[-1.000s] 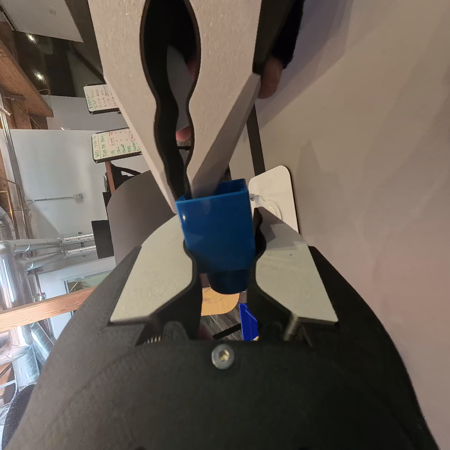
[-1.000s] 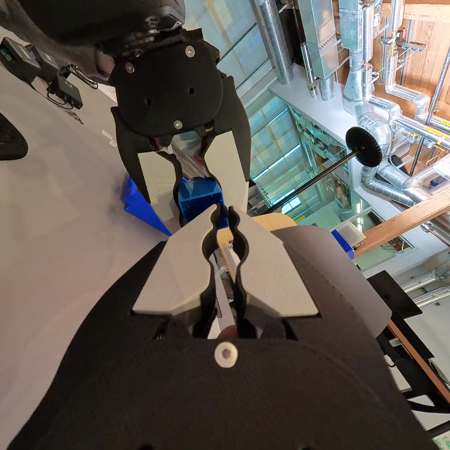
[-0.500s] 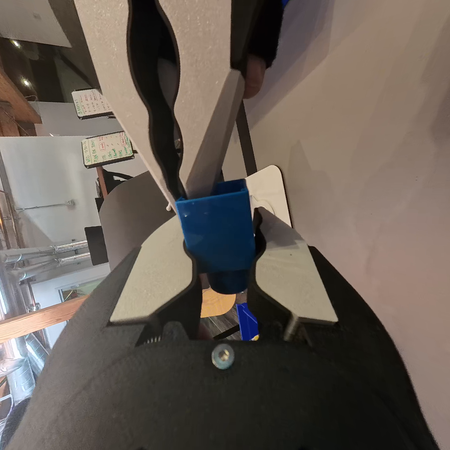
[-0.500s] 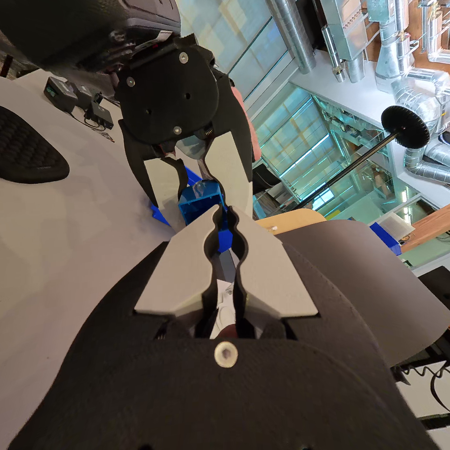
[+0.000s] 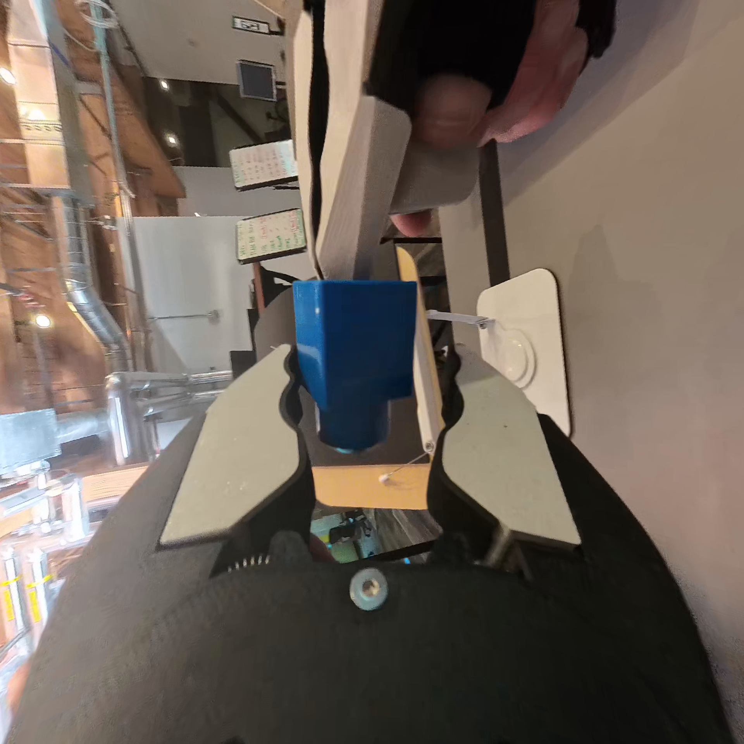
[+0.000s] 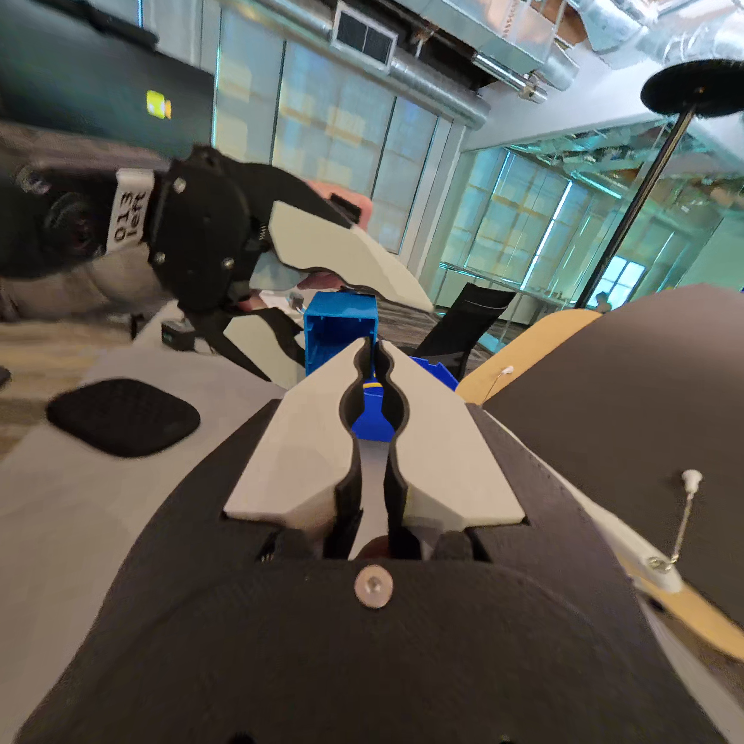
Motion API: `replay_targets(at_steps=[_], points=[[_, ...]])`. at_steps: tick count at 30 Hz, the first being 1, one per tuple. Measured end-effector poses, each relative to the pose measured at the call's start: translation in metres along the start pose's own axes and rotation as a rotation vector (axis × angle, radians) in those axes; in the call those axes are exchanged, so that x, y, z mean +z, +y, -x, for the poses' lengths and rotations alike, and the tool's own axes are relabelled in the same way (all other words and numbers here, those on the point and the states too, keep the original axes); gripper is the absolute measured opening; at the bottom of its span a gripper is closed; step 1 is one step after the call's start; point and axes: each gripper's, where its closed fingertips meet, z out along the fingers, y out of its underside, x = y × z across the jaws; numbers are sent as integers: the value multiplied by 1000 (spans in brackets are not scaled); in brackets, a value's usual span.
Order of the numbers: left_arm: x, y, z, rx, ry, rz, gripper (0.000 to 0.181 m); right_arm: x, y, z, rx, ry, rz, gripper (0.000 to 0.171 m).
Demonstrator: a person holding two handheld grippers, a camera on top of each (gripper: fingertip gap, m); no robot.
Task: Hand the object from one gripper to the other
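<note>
The object is a blue square hollow cup with a round stub (image 5: 354,342). My right gripper (image 6: 372,342) is shut on one wall of the cup's open rim (image 6: 338,334). In the left wrist view its grey fingers (image 5: 346,193) come down from the top onto the cup. My left gripper (image 5: 371,354) is open. The cup hangs between its spread fingers, close to the left finger and with a clear gap at the right finger. In the right wrist view the left gripper's upper finger (image 6: 346,257) passes above the cup and the lower one sits below it.
Below is a grey table (image 6: 60,503) with a black mesh pad (image 6: 120,414), small black devices (image 6: 177,336) and a blue bin (image 6: 435,372). A white plate with a clear dome (image 5: 519,342) lies on the table. A dark grey panel (image 6: 624,402) stands at right.
My left gripper has opened and let go of the blue cup. The right gripper stays shut on the rim and now carries it. Both views have swung round.
</note>
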Motion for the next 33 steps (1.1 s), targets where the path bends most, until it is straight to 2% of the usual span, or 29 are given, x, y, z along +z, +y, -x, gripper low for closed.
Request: replay_targets(at_steps=[6, 9, 11, 19, 20, 22, 23, 27, 30, 32, 33], points=[[5, 4, 12, 151, -198, 92, 71, 3, 5, -9, 350, -40, -48, 0], [7, 9, 20, 258, -308, 148, 64, 7, 12, -6, 480, -79, -46, 0], [10, 11, 18, 264, -310, 153, 48, 10, 20, -7, 495, -72, -27, 0], [10, 14, 18, 183, -321, 141, 46, 11, 20, -9, 403, -22, -19, 0], [9, 14, 18, 155, -312, 133, 46, 11, 19, -10, 391, -11, -23, 4], [9, 19, 17, 77, -267, 125, 47, 9, 17, -16, 327, 15, -25, 27], [9, 22, 16, 30, -237, 113, 47, 6, 17, -18, 282, 19, -19, 29], [7, 28, 1, -117, -34, 60, 47, -5, -1, -12, -121, 50, -33, 21], [2, 23, -25, -166, 197, -1, 47, -9, -3, 4, -552, 75, 38, 20], [-2, 22, -39, -195, 336, -9, 46, -9, 3, 19, -726, 33, 87, 26], [-5, 19, -43, -194, 377, -30, 46, -9, 5, 24, -745, 5, 95, 31]])
